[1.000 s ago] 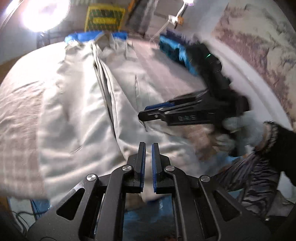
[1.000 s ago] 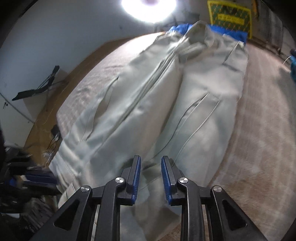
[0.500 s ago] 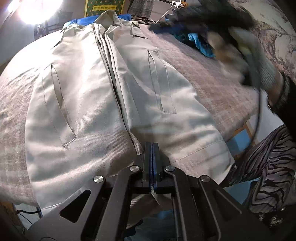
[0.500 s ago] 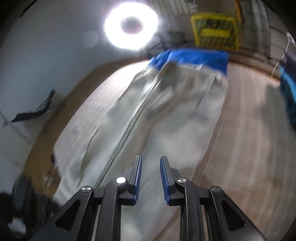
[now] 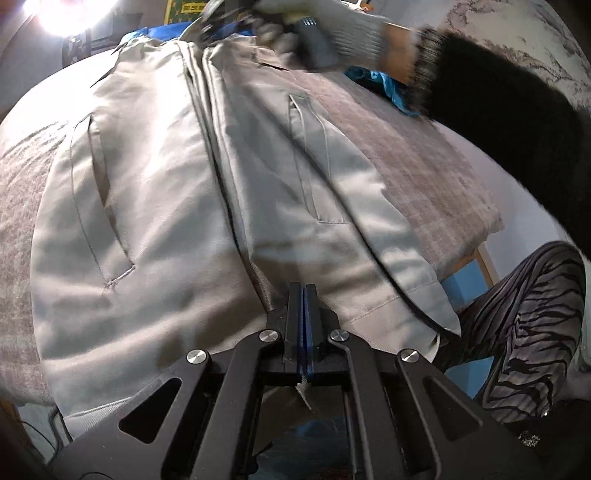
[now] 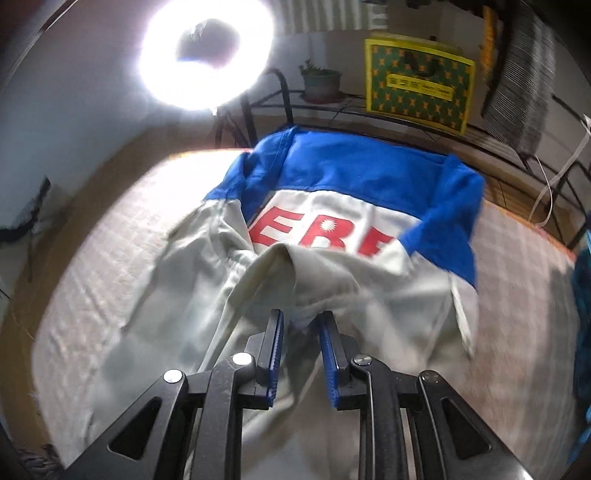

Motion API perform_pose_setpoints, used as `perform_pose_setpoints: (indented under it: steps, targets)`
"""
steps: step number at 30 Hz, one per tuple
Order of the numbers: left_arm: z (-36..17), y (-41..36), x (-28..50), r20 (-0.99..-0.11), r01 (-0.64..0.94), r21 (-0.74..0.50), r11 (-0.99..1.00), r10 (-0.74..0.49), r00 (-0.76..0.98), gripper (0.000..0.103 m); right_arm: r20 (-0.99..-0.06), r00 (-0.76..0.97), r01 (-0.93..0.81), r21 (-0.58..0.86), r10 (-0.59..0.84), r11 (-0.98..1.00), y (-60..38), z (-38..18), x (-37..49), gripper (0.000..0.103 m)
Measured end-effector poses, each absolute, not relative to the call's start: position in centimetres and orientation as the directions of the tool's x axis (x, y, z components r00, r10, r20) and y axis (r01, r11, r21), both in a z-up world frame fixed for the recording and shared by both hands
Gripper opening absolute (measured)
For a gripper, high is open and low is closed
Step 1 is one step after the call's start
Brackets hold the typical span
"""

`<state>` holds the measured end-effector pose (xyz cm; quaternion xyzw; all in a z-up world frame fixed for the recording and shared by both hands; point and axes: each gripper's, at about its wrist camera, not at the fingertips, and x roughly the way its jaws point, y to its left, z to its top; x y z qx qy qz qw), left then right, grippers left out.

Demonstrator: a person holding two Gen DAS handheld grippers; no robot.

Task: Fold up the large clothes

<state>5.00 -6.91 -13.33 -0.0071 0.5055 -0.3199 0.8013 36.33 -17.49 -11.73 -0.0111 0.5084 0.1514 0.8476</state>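
Note:
A pale grey jacket [image 5: 166, 192] lies front up on the plaid-covered bed, zip running away from me. My left gripper [image 5: 303, 291] is shut on its near hem beside the zip, and a sliver of cloth pokes out behind the pads. At the far end a gloved hand [image 5: 332, 29] holds my right gripper over the collar. In the right wrist view the jacket [image 6: 369, 295] shows blue shoulders [image 6: 351, 170] and red letters [image 6: 314, 236]. My right gripper [image 6: 301, 317] stands open just short of the raised collar fold [image 6: 277, 258], with pale cloth below the gap.
The plaid cover [image 5: 413, 155] ends at an edge on the right, where a leg in striped trousers [image 5: 524, 325] stands. A ring light [image 6: 207, 51], a plant pot [image 6: 319, 83] and a yellow-green bag [image 6: 417, 85] sit beyond the bed. Blue cloth [image 5: 388, 85] lies at the right.
My right gripper swept from the hem end up along the jacket to the collar. My left gripper's jaws came together on the hem and sank a little.

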Motion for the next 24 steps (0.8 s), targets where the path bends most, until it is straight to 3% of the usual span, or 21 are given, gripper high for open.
perform_pose_setpoints:
  steps: [10,14,24]
  targets:
    - [-13.2,-7.3,4.9,-0.806,0.519,-0.33,0.788,-0.521,0.279,0.002,-0.888,0.413,-0.266,0.095,0.203,0.959,-15.1,-15.0,39.2,0.02]
    - [-12.9,-7.2,4.5,-0.803,0.514,-0.335,0.79,-0.525,0.282,0.002,-0.856,0.43,-0.257,0.188,0.286,0.948,-16.7,-12.6,37.6,0.03]
    - [-10.3,-6.9,2.8,-0.801,0.519,-0.244,0.819,-0.472,0.369,0.002,-0.765,0.517,-0.271,0.279,0.384,0.921,-21.5,-2.6,27.7,0.031]
